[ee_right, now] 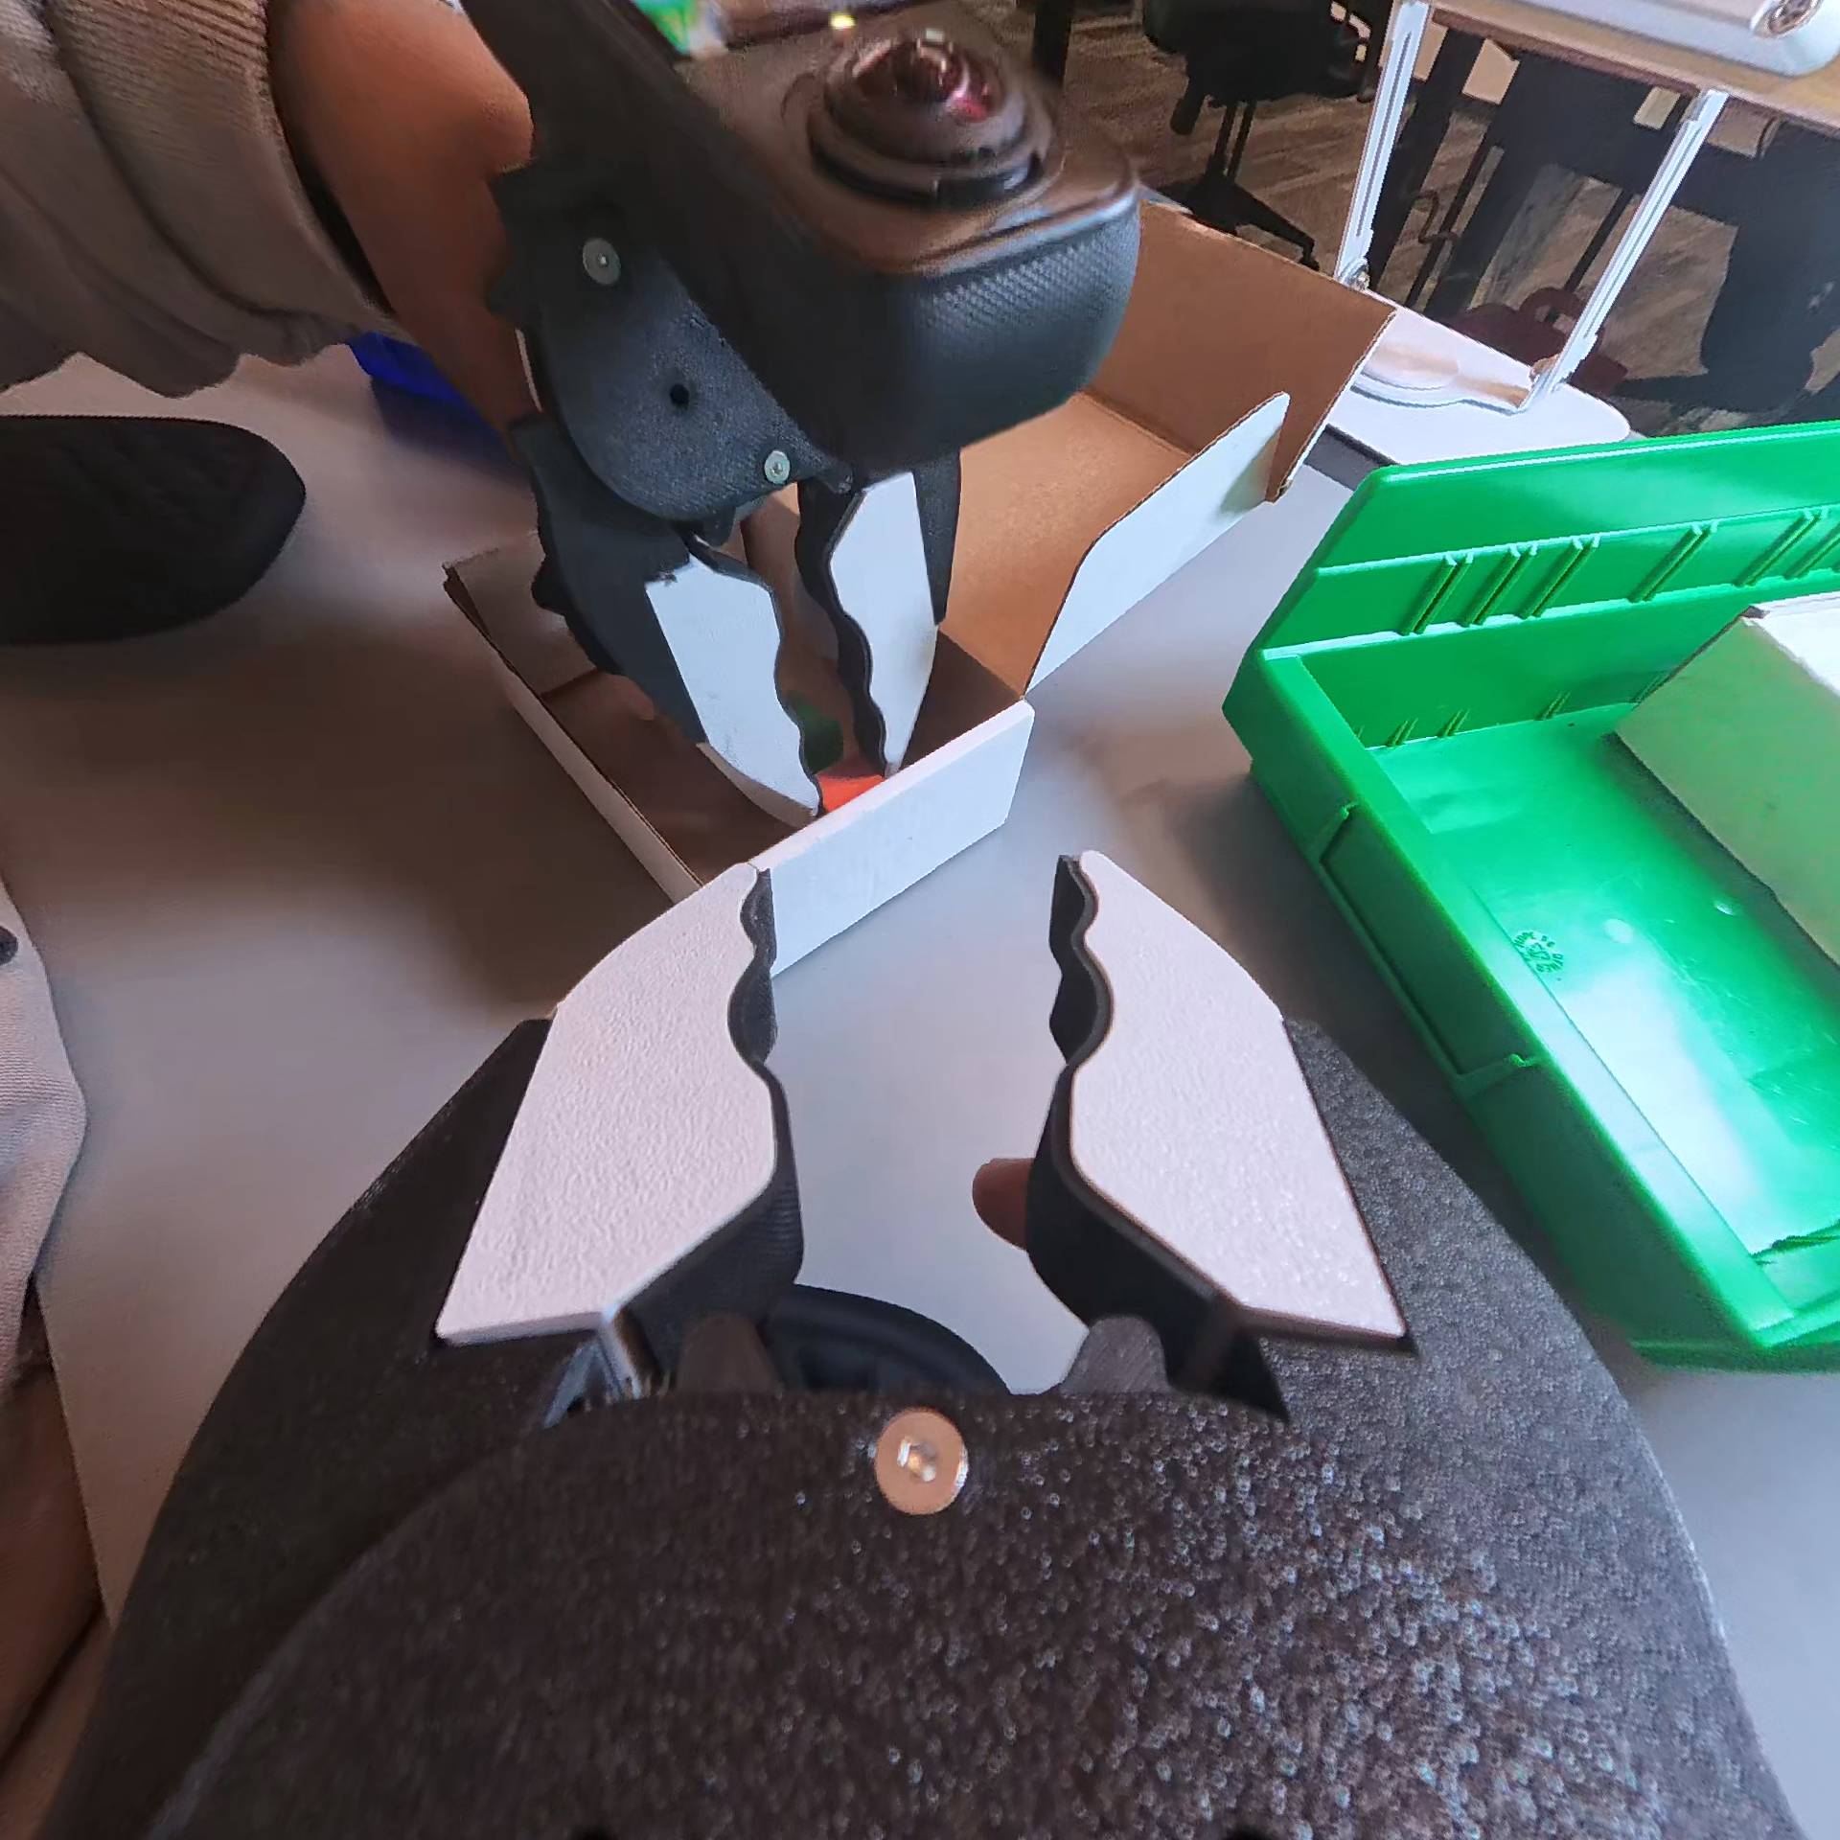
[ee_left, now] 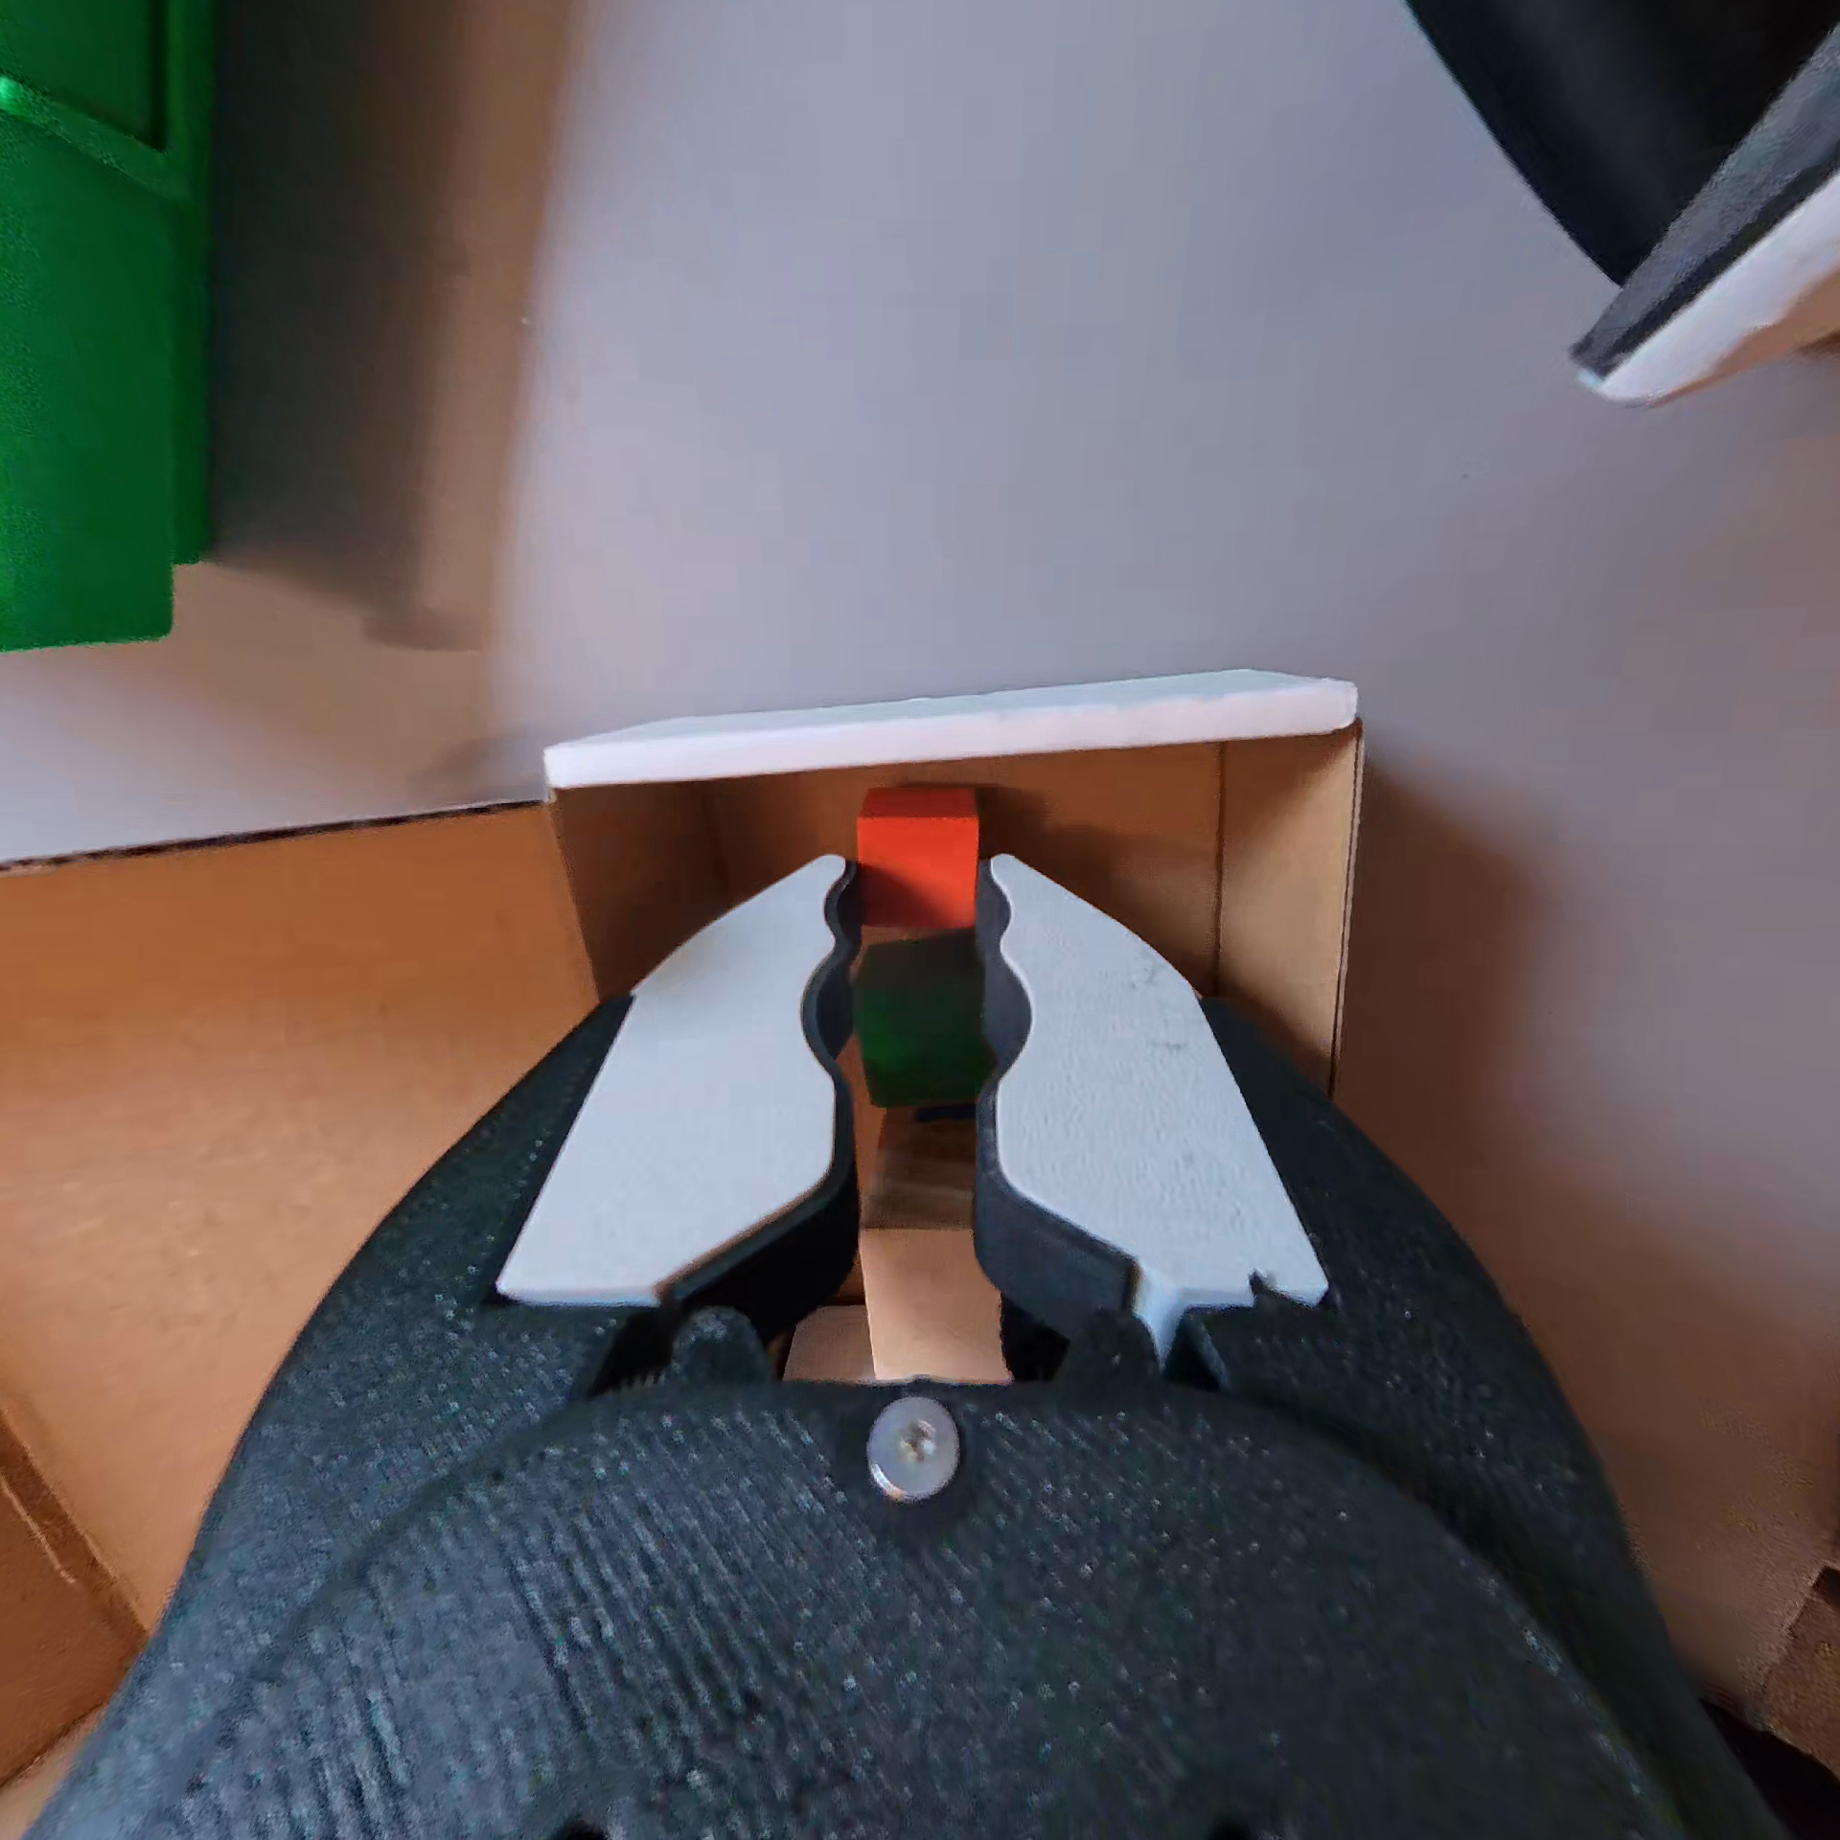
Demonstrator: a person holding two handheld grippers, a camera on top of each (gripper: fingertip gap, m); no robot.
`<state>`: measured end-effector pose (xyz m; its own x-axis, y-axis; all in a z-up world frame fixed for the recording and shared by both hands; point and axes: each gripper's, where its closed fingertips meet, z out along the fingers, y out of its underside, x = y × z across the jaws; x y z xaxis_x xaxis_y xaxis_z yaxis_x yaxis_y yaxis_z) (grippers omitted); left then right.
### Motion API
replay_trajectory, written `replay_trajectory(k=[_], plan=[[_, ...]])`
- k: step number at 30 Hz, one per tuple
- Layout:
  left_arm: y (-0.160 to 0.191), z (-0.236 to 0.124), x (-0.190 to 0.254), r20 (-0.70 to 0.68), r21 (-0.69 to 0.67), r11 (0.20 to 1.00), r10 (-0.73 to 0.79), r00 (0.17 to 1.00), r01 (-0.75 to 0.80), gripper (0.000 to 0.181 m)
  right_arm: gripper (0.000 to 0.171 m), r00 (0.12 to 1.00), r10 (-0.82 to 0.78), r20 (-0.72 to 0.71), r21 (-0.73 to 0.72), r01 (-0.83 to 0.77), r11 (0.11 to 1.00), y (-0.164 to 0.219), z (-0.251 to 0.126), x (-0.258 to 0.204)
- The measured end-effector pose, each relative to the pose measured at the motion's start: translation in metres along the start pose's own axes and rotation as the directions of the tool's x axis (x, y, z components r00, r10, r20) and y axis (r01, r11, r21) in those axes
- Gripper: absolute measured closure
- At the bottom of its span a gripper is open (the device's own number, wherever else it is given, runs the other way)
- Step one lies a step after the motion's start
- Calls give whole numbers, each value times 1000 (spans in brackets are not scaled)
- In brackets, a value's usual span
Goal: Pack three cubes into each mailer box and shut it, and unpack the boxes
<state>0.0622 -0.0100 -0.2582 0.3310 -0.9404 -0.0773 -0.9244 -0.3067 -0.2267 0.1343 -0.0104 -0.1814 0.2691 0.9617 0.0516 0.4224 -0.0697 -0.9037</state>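
Inside the open white cardboard mailer box with its brown interior, the left tongs reach down with their tips at the sides of a small orange-red cube lying against the far wall. The fingers look to be touching it, so I judge them closed on it, though whether it is being set down or lifted out cannot be told. A dark green cube sits just nearer, between the fingers, and a hint of blue shows beneath it, too hidden to name. The lid is up and the flaps stand open, so the box is neither shut nor emptied; the task seems to be midway on this box.

The right wrist view shows what the left one lacks: the whole box on the pale grey tabletop, its side flap raised, and the left tongs entering it from above, held by a person's hand. The right tongs hover near the box's front wall, spread wide and holding nothing. A bright green plastic bin stands beside the box with a white box-like thing in it. Only the left wrist view makes out the separate cubes.
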Motion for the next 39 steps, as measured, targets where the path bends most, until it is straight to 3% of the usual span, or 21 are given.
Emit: replay_trajectory(k=[5,12,14,17,20,23,28,32,36,39], plan=[[-1,-6,-4,31,37,999,-9,999,8,140,118,1000,-1,-1,2,1,1000,0,0,0],[-1,-110,-28,111,390,911,-193,975,135,141,118,1000,7,-6,6,-7,1000,-2,1,2],[16,-139,-42,121,504,839,-304,945,205,141,118,1000,14,-4,6,-14,1000,-3,4,3],[47,-169,-67,55,705,629,-510,858,329,144,117,1000,9,-22,-3,-9,1000,-8,13,10],[91,-168,-81,-39,760,461,-672,740,458,146,120,999,38,-22,-10,-38,999,-21,24,21],[119,-150,-79,-94,744,385,-749,656,547,147,124,997,61,-38,-18,-62,998,-39,38,38],[115,-134,-72,-86,740,385,-759,645,552,154,124,989,148,-18,-33,-149,988,-66,70,56],[107,-118,-71,27,711,476,-754,656,517,157,125,990,117,-75,-111,-125,986,-61,95,66],[101,-103,-71,10,708,462,-763,647,534,155,144,989,117,-95,-141,-130,981,-55,102,67],[104,-97,-74,47,712,475,-768,639,518,164,157,990,106,-95,-107,-116,987,-59,102,62]])
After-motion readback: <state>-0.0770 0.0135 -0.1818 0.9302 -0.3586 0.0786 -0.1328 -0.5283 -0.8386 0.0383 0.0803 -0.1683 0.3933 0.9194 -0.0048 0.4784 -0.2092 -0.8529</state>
